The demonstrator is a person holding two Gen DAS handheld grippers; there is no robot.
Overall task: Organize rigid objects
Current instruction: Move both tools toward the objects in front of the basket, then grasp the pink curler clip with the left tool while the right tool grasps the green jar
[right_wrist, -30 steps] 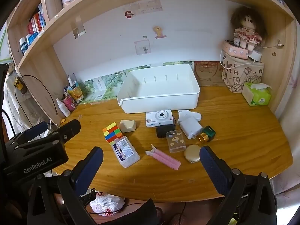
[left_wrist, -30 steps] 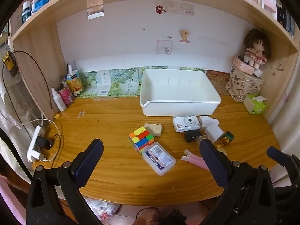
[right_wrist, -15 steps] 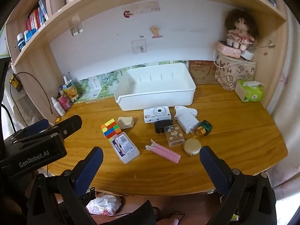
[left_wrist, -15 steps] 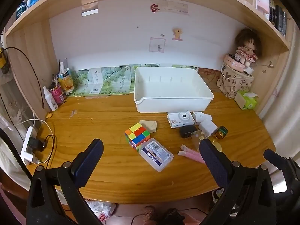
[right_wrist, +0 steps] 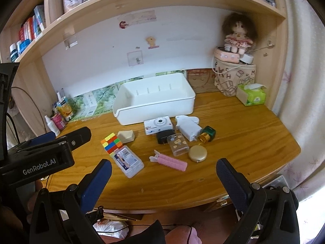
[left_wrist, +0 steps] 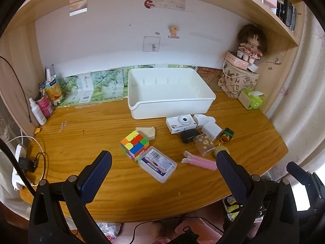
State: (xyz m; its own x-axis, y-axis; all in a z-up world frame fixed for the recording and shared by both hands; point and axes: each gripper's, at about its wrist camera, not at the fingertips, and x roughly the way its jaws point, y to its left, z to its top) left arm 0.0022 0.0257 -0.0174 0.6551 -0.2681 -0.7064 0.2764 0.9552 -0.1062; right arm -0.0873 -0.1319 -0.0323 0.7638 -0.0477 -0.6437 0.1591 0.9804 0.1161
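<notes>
Left gripper (left_wrist: 162, 162), right gripper (right_wrist: 163, 166): both spread wide, empty, hovering at desk (right_wrist: 243, 134) edge. White bin (right_wrist: 154, 101) empty. Rubik's cube (left_wrist: 134, 143) nearest: approach squarely, grip flat faces, avoid adjoining clear plastic case (left_wrist: 158, 163).

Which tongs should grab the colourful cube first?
Probably the left tongs: the multicoloured plastic puzzle cube lies just ahead between their open fingers. In the right wrist view the cube sits off to the left of the right tongs.

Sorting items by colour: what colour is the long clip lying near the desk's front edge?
Pink, with a paler tip. The clip shows best in the right wrist view.
</notes>
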